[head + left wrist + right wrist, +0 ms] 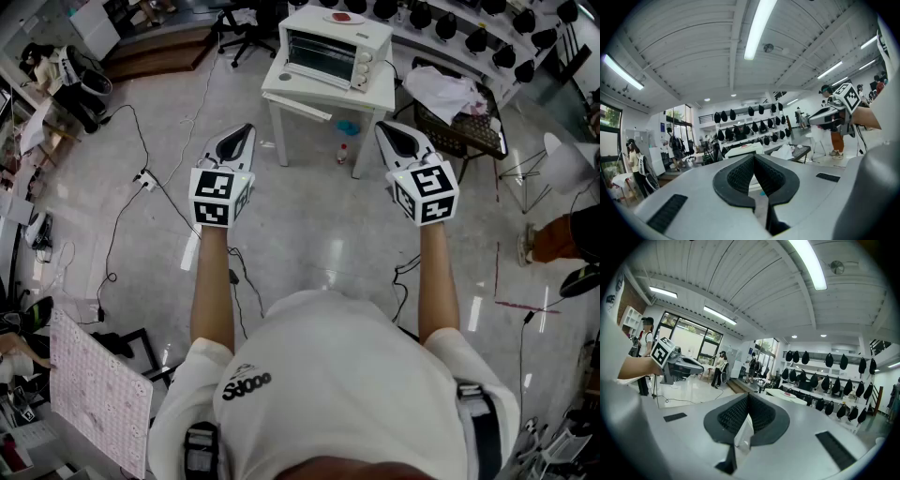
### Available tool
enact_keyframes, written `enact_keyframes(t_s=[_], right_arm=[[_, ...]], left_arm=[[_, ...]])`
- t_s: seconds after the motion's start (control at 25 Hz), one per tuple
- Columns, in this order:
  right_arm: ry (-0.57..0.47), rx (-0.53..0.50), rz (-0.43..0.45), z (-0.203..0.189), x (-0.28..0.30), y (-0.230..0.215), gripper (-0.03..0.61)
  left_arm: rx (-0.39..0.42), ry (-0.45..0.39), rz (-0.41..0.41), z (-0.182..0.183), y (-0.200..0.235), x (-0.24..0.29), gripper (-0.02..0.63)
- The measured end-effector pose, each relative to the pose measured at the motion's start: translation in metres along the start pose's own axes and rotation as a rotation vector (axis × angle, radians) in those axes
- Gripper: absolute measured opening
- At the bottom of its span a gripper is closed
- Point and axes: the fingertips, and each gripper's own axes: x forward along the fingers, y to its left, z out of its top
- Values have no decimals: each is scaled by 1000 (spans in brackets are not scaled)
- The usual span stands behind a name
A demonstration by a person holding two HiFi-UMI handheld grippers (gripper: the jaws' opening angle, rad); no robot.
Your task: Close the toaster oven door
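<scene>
A white toaster oven (336, 49) stands on a small white table (375, 92) at the far side of the floor. Its glass door faces me and looks upright against the front. A red plate (343, 17) lies on top of it. Both grippers hang in the air over the floor, short of the table. My left gripper (242, 134) is shut, its black pads meeting at the tips (753, 157) with nothing between them. My right gripper (386, 131) is shut too and empty (748, 397). The oven top (743, 150) shows beyond the left jaws.
A white panel (298, 106) juts out under the table's front edge. A small bottle (343, 152) and a blue item (349, 127) sit under the table. A wire cart with white cloth (450, 98) stands right of it. Cables (141, 178) cross the floor at left.
</scene>
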Motion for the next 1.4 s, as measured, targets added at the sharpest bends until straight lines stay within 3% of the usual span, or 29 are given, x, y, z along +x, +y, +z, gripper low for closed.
enact_keyframes(t_s=[0.44, 0.8, 1.08, 1.28, 1.4], right_arm=[[-10, 66, -3, -4, 27, 18, 9], [-10, 63, 4, -6, 75, 3, 9], [-5, 34, 21, -30, 150, -63, 9], [-24, 121, 60, -45, 229, -134, 9], [-18, 119, 60, -47, 275, -174, 9]], left_arm=[[9, 39, -17, -27, 34, -2, 18], [-13, 57, -36, -44, 54, 35, 18], [18, 82, -42, -50, 75, 132, 18], [9, 84, -10, -41, 111, 221, 18], [-2, 87, 20, -31, 140, 269, 18]])
